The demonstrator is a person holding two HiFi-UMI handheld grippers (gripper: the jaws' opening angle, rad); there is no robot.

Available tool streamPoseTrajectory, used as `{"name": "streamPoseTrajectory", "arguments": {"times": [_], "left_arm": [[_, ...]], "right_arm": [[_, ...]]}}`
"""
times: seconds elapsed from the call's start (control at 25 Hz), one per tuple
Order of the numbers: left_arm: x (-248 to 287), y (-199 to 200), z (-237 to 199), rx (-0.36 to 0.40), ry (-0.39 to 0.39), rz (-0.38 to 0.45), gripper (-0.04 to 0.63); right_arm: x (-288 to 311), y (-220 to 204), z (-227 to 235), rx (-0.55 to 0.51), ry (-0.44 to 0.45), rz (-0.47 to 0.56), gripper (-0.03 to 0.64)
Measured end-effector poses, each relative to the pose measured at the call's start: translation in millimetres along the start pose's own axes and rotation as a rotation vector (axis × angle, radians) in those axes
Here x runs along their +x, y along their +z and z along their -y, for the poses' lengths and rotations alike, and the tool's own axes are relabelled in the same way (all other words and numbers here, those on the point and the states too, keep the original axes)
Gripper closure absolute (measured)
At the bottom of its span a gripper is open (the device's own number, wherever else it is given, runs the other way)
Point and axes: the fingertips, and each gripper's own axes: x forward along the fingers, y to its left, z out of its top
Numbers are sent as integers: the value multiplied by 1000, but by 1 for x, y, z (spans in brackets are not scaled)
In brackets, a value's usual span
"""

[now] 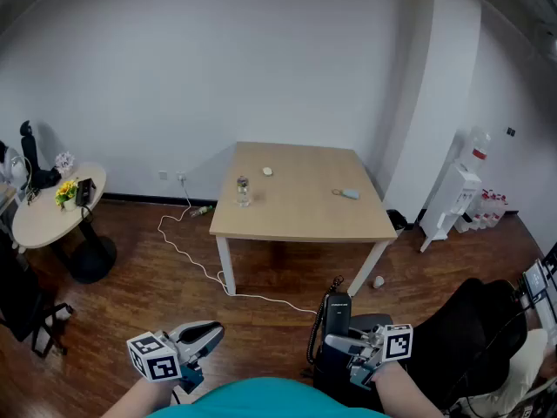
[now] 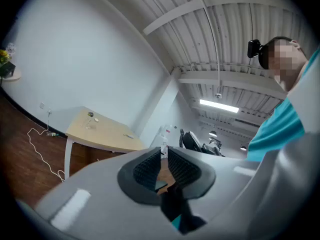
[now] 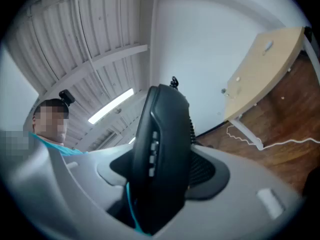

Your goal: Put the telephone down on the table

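Telephone: we hold the black telephone (image 3: 162,149) upright; it is not on the table (image 1: 296,220) but well short of its near edge, above the wooden floor (image 1: 130,277).
Buttons: we see a row of small pale buttons down the side of the telephone in the right gripper view.
Coiled cord: a black coiled cord (image 1: 314,331) hangs from the telephone on the side away from the table's right leg.
Right gripper: our right gripper (image 1: 346,345) is clenched on the telephone, its dark pads pressed against both sides low on the body.
Left gripper: our left gripper (image 2: 163,165) has its ribbed pads drawn almost together, with only a thin slit between them and nothing in it; it too is well short of the table's near edge, off the left corner.
Table: pale wood top on white legs, standing ahead of us against the white wall.
On the table: a small glass jar (image 1: 243,190) stands near the left edge, a small white thing (image 1: 267,171) lies behind it, and a small bluish thing (image 1: 349,193) lies toward the right edge; we cannot tell what the last two are.
White cable: a thin white cable (image 1: 187,255) snakes over the floor from the wall, past the table's front left leg.
Round table: a pale round table (image 1: 43,220) stands well to the left of the table, with yellow flowers (image 1: 65,192) on it.
Water dispenser: a white water dispenser (image 1: 454,198) stands to the right of the table, by the wall.
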Motion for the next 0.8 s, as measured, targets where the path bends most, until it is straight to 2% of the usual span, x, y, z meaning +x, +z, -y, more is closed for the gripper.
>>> {"name": "streamPoseTrajectory", "arguments": {"times": [0.64,0.8], "left_arm": [[71,-13,55,14,19,-11,543],[82,-17,56,7,21,-30,543]], "right_arm": [[-77,29,19,-40,-7,-43,324],[-82,33,27,-54,-8,-51,324]]}}
